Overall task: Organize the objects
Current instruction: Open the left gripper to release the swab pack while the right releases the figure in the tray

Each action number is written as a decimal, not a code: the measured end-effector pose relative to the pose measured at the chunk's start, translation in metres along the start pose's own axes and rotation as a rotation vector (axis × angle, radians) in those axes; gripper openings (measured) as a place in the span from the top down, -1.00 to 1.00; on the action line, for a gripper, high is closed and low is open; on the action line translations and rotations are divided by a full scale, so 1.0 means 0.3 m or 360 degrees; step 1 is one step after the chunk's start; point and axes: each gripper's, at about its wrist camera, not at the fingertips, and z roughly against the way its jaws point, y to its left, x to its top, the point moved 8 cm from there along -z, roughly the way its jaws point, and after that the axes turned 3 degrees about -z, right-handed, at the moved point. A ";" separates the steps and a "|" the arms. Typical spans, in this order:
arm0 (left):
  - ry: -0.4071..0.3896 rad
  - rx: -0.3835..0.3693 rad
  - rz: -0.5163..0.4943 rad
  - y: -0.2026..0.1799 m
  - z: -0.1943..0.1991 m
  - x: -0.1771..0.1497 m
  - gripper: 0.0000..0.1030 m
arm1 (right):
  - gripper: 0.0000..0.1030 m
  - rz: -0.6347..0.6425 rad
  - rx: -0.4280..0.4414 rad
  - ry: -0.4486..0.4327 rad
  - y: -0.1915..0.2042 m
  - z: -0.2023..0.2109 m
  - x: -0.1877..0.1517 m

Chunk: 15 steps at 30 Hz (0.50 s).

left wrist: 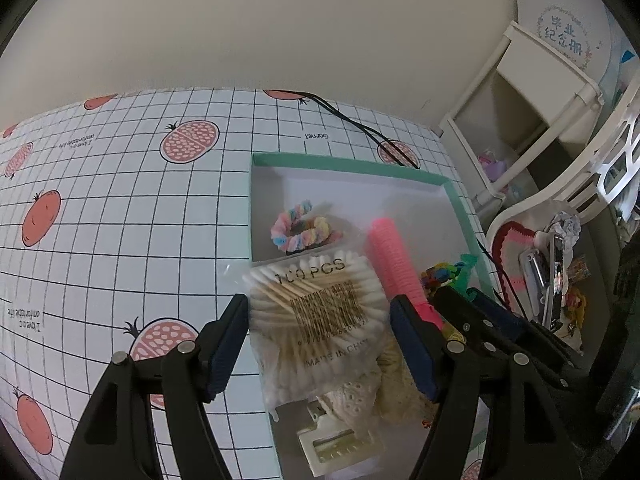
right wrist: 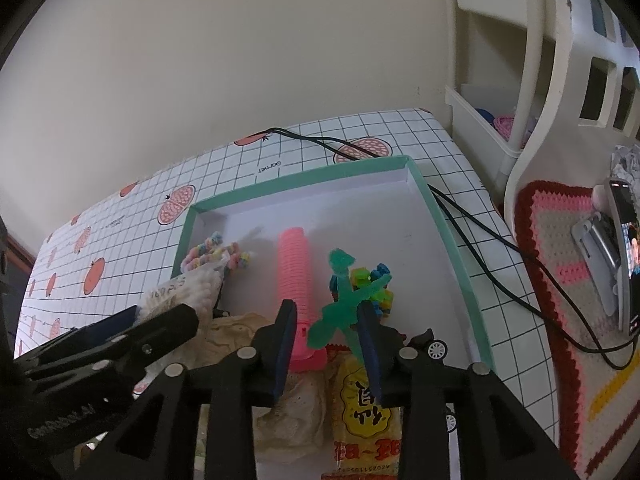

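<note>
The left hand-held gripper [left wrist: 320, 344] holds the bag of cotton swabs [left wrist: 320, 308] between its pads, lifted over the near-left part of the green-rimmed tray [right wrist: 440, 216], while the right hand-held gripper [right wrist: 326, 344] stands at a medium gap around the green toy figure [right wrist: 344, 300] — whether it truly pinches it, I cannot tell. To do this step well, I would lower the bag into the bare floor beside the pastel scrunchie [left wrist: 300, 228], clear of the pink roller [left wrist: 396, 264]. Let go only once the bag rests flat — it is soft and may slide.
</note>
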 end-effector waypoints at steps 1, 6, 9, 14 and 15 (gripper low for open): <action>-0.0004 0.0001 0.0001 0.001 0.006 0.001 -0.41 | 0.28 0.0001 0.0002 0.0001 0.000 0.001 -0.001; -0.0043 0.0003 -0.0008 -0.002 0.048 0.019 -0.42 | 0.11 0.0004 0.0015 -0.0014 0.005 0.011 0.003; -0.0072 0.0011 -0.0018 0.000 0.072 0.031 -0.42 | 0.06 0.0007 0.0020 -0.0021 0.009 0.020 0.006; -0.0095 0.0055 0.0011 0.026 0.096 0.040 -0.44 | -0.13 0.0008 0.0022 -0.0041 0.011 0.033 0.015; -0.0098 0.0063 0.0019 0.035 0.099 0.039 -0.45 | -0.15 0.0011 0.0021 -0.0045 0.011 0.037 0.015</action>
